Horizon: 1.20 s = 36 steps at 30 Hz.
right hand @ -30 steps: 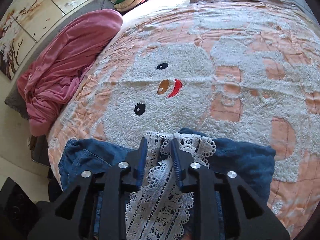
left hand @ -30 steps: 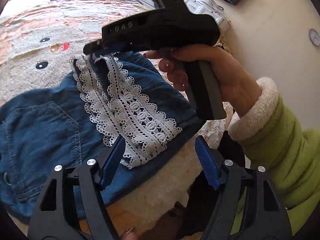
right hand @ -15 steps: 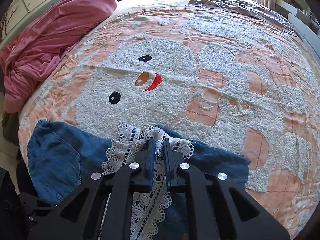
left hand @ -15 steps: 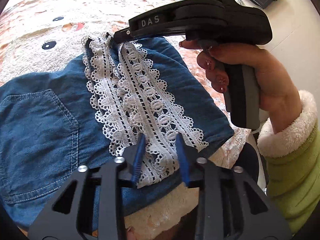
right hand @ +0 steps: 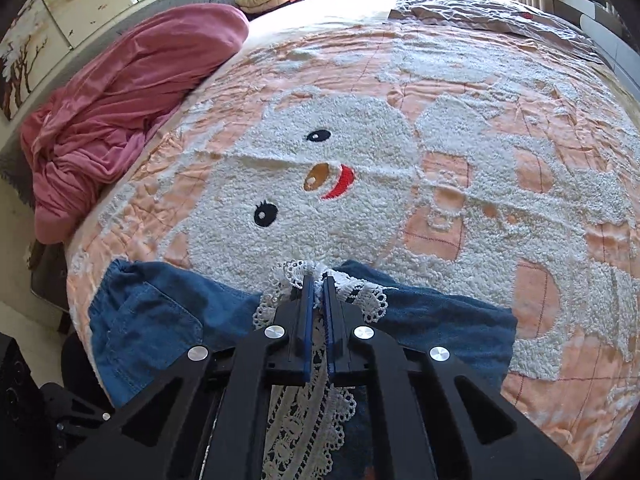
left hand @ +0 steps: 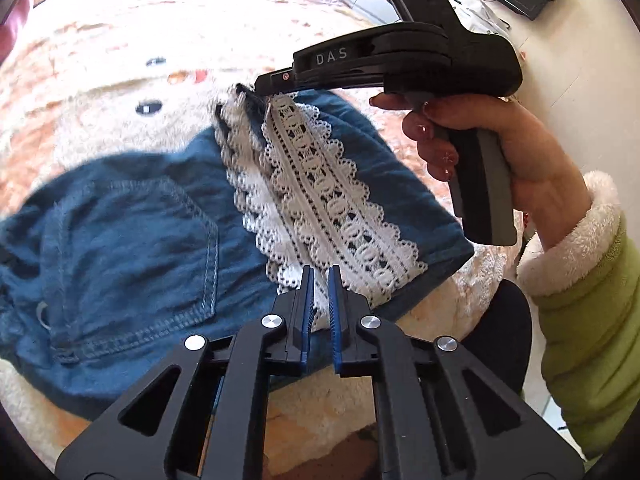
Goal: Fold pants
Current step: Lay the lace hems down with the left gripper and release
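Blue denim pants [left hand: 132,248] lie on the bed [right hand: 460,128], over its peach quilt with a white bear face. A patch pocket with pale stitching [left hand: 160,248] faces up toward 9 o'clock in the left wrist view. White lace trim [left hand: 320,204] runs in two scalloped bands across the folded hem, from 12 o'clock down to 6 o'clock.

Left tongs [left hand: 319,280]: blue pads drawn narrow, pinching the near end of the lace. Right tongs [right hand: 316,292]: likewise narrow, pinching the far end of the same trim, where the lace bunches around the tips. In the left wrist view the right tongs [left hand: 262,87] enter from 1 o'clock, held by the right hand [left hand: 500,152] in a green sleeve with a fleecy cuff.

The denim at 9 o'clock is motion-blurred. The pants' waist is cut off at the frame edge. A pink blanket [right hand: 120,100] lies heaped at 10 o'clock in the right wrist view.
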Each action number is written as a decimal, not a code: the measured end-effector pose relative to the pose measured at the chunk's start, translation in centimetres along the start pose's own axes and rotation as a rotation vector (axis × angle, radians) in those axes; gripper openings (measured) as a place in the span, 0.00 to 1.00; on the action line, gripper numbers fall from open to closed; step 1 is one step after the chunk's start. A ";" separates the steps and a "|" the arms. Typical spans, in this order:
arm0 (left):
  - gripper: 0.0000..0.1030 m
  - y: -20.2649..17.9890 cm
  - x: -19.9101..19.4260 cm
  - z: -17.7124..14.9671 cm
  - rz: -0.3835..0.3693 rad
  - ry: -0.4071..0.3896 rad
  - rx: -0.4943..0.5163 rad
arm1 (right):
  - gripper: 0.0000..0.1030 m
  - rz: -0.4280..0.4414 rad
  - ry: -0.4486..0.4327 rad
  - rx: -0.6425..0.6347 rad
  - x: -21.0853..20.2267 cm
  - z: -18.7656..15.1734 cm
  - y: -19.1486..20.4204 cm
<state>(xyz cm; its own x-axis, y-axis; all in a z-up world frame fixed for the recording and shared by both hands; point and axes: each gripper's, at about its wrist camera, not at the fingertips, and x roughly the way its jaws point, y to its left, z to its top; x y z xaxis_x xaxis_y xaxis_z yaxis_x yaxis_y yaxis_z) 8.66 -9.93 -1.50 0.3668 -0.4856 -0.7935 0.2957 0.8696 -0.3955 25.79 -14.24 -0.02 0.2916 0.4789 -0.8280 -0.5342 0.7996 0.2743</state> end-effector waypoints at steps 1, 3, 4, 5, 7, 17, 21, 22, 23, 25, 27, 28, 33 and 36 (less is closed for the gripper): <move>0.02 -0.7 -0.4 -0.4 -0.010 0.008 -0.011 | 0.04 -0.014 0.009 -0.014 0.5 -0.2 0.1; 0.15 -0.6 -0.6 -0.3 -0.001 0.012 -0.010 | 0.07 -0.019 0.010 -0.017 0.8 -0.5 0.0; 0.20 -0.7 -0.6 -0.2 0.004 0.006 -0.007 | 0.07 -0.009 0.008 -0.012 0.6 -0.5 -0.1; 0.27 -1.1 -0.8 -0.3 0.011 0.002 0.004 | 0.08 0.002 0.000 -0.012 0.1 -0.6 -0.2; 0.31 -1.5 -1.0 -0.6 0.016 -0.019 0.040 | 0.13 0.011 -0.028 -0.010 -1.2 -0.7 -0.3; 0.39 -4.4 0.0 -1.3 -0.019 0.022 0.176 | 0.19 0.023 -0.065 0.004 -3.4 -1.6 -1.1; 0.29 -3.1 0.7 -0.8 -0.033 0.019 0.124 | 0.24 0.020 -0.037 0.009 -2.4 -2.0 -1.5; 0.18 -2.8 1.0 -0.6 -0.024 0.018 0.113 | 0.25 0.020 -0.032 0.009 -2.2 -2.0 -1.5; 0.06 -2.4 1.1 -0.4 -0.022 0.016 0.104 | 0.25 0.021 -0.026 0.010 -2.0 -1.9 -1.5; 0.02 -1.5 1.4 -0.2 -0.049 0.033 0.064 | 0.27 0.022 -0.026 0.013 -1.9 -1.7 -1.4; 0.00 -1.5 0.4 -0.3 -0.042 0.031 0.071 | 0.28 0.031 -0.034 0.014 -2.0 -1.5 -1.3; 0.00 -1.5 -0.3 -0.4 -0.024 0.022 0.089 | 0.29 0.037 -0.040 0.011 -2.1 -1.4 -1.2; 0.00 -0.8 -2.2 -1.0 0.034 0.013 0.123 | 0.29 0.038 -0.029 -0.009 -1.3 -1.4 -0.6; 0.02 -0.5 -0.8 -1.3 0.032 0.052 0.109 | 0.29 0.044 -0.014 -0.016 -0.4 -1.2 -0.1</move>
<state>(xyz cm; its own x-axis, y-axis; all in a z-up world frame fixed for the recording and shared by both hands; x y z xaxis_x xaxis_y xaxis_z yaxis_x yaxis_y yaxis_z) 7.11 -9.86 -1.29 0.3322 -0.4496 -0.8292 0.3799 0.8684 -0.3186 24.79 -14.94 -0.31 0.2784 0.5183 -0.8086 -0.5594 0.7719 0.3021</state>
